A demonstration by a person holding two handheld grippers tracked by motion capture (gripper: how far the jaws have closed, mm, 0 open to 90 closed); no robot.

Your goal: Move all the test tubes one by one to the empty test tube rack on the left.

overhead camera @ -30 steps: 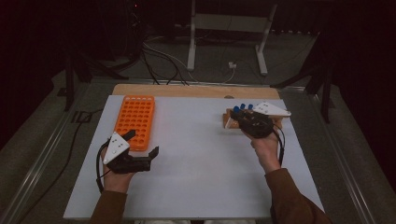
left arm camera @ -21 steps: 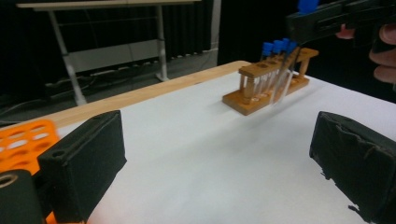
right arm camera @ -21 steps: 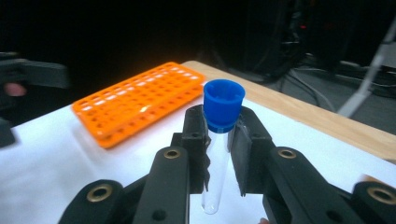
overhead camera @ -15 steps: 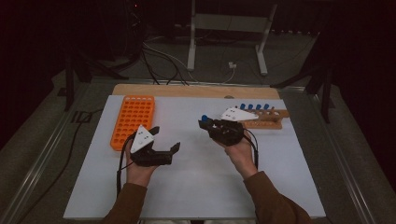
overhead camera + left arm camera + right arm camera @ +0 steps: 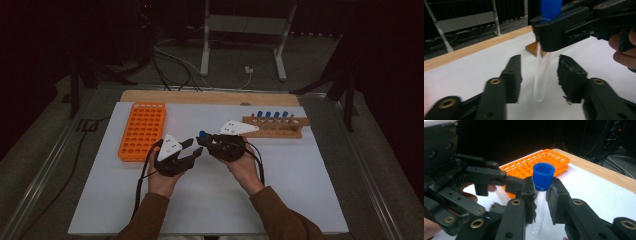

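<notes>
Upright, the clear test tube (image 5: 539, 202) wears a blue cap (image 5: 543, 175).

In the left gripper view the top edge cuts off the tube's blue cap (image 5: 551, 8), and the right gripper (image 5: 564, 32) hides the upper glass. From above, the glass of the tube (image 5: 202, 135) is too small to make out. In the right gripper view the left gripper (image 5: 474, 182) hides part of the orange rack (image 5: 541, 161).
</notes>
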